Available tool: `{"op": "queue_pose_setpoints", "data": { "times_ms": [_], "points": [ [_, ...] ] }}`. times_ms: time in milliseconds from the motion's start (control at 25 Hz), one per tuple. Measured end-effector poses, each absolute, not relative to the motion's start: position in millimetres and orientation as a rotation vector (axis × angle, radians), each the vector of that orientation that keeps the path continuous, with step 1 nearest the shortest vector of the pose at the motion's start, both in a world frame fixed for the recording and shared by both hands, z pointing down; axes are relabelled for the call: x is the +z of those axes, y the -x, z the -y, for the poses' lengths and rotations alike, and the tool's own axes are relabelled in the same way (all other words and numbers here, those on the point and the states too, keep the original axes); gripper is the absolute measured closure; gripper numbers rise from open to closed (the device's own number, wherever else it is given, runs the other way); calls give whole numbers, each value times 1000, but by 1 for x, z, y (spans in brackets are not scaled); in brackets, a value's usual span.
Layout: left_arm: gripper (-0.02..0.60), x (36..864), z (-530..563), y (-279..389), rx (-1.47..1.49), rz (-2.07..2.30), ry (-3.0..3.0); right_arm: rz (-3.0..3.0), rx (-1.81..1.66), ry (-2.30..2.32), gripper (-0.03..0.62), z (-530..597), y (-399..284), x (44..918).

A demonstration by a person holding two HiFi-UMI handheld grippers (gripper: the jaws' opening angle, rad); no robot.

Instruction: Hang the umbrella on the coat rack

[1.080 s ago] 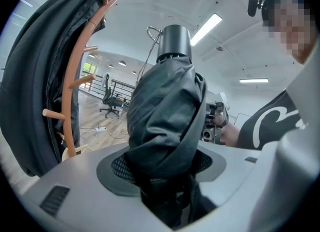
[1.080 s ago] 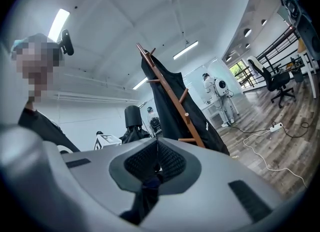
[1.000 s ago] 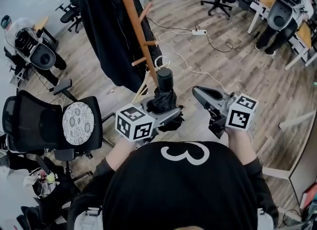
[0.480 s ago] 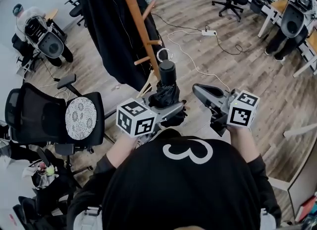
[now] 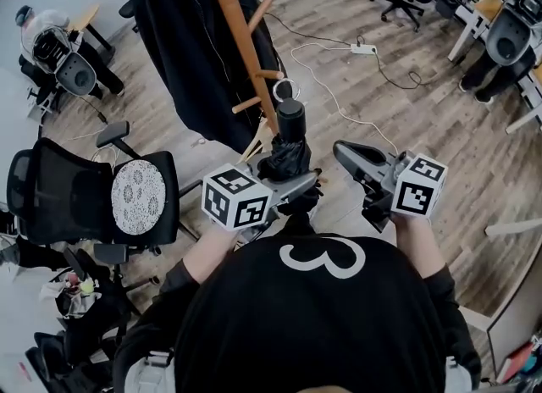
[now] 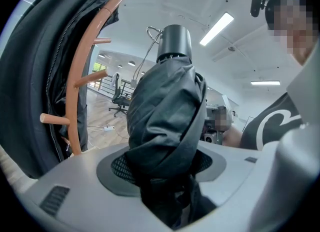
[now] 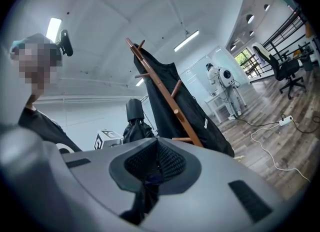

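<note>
The person holds both forearms bent in front of the chest, one tool in each hand. The left claw (image 5: 294, 186) is clenched on the folded black umbrella (image 5: 286, 152) and grips it low on the bunched fabric. In the left gripper view the cloth fills the gap between the jaws of the left claw (image 6: 165, 173). The umbrella stands nearly upright with its round black handle (image 5: 290, 119) on top and a thin wrist loop (image 5: 284, 91) above that.

The umbrella is just in front of the coat rack (image 5: 244, 40), on the person's side of its slanted wooden pole. The loop is close to the lowest pegs (image 5: 269, 74) but hangs on none of them. Whether it touches the pole cannot be told.

The right claw (image 5: 343, 152) is level with the left one, on the far side of the umbrella from the rack. It is closed on nothing, and its pads meet in the right gripper view (image 7: 152, 162).

A black coat (image 5: 182, 40) hangs on the rack's far side. Left of the rack stands a mesh office chair (image 5: 51, 205) with a white patterned cushion (image 5: 138, 199). The floor (image 5: 423, 112) is grey-brown wood planks. A white cable runs across it to a power strip (image 5: 364, 48) right of the rack.
</note>
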State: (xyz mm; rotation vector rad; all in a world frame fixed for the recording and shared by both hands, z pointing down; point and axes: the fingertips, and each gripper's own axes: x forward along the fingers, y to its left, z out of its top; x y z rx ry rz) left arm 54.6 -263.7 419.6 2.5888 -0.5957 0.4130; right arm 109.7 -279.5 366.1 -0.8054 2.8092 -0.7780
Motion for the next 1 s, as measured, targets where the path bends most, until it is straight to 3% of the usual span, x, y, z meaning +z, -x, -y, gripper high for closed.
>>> {"op": "queue_pose_setpoints", "data": {
  "times_ms": [1000],
  "points": [
    [308, 477, 326, -35, 501, 663, -2492, -2737, -941, 870, 568, 326, -122, 412]
  ]
}}
